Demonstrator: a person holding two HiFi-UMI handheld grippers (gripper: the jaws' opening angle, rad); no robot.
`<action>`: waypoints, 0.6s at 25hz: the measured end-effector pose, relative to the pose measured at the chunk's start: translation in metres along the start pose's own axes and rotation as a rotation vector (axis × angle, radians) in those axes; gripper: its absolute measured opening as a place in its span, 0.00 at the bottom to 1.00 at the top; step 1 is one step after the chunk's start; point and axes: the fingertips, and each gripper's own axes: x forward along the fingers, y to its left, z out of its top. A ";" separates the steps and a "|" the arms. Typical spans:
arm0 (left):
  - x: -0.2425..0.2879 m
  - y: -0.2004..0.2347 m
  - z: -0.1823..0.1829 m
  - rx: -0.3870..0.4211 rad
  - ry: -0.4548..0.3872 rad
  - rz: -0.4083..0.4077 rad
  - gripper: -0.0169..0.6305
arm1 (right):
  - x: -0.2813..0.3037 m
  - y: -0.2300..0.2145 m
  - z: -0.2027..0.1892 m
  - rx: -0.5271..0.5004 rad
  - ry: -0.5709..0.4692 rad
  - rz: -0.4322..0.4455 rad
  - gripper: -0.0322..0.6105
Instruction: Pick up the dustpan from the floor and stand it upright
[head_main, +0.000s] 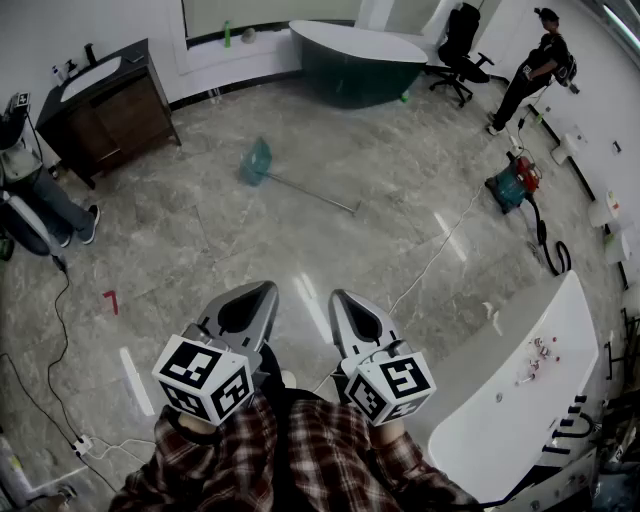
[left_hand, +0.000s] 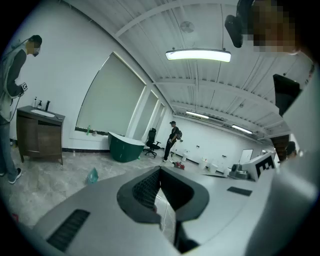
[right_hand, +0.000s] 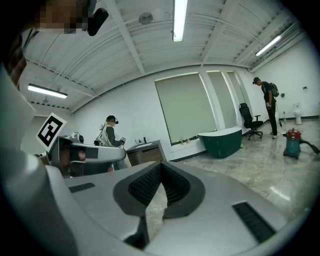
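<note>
A teal dustpan (head_main: 256, 162) lies on the marble floor well ahead of me, with its long thin handle (head_main: 315, 194) stretching to the right. It also shows small and far off as the dustpan (left_hand: 92, 175) in the left gripper view. My left gripper (head_main: 262, 293) and right gripper (head_main: 341, 299) are held side by side close to my body, far short of it. The jaws of the left gripper (left_hand: 160, 171) meet at the tips with nothing between them. So do those of the right gripper (right_hand: 161, 167). The right gripper view does not show the dustpan.
A dark wood vanity (head_main: 105, 100) stands at the back left and a green bathtub (head_main: 355, 65) at the back. A person (head_main: 530, 75) stands far right near a vacuum cleaner (head_main: 512, 185). A white tub (head_main: 520, 390) is close on my right. Cables (head_main: 60, 330) run over the floor.
</note>
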 end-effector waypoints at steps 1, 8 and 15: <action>0.005 0.007 0.002 -0.005 -0.003 0.005 0.04 | 0.007 -0.003 0.000 -0.001 0.006 0.003 0.07; 0.056 0.066 0.017 -0.032 0.014 0.021 0.04 | 0.072 -0.033 0.007 0.020 0.021 -0.008 0.07; 0.122 0.150 0.079 -0.008 0.012 -0.013 0.04 | 0.180 -0.063 0.049 0.024 0.005 -0.053 0.07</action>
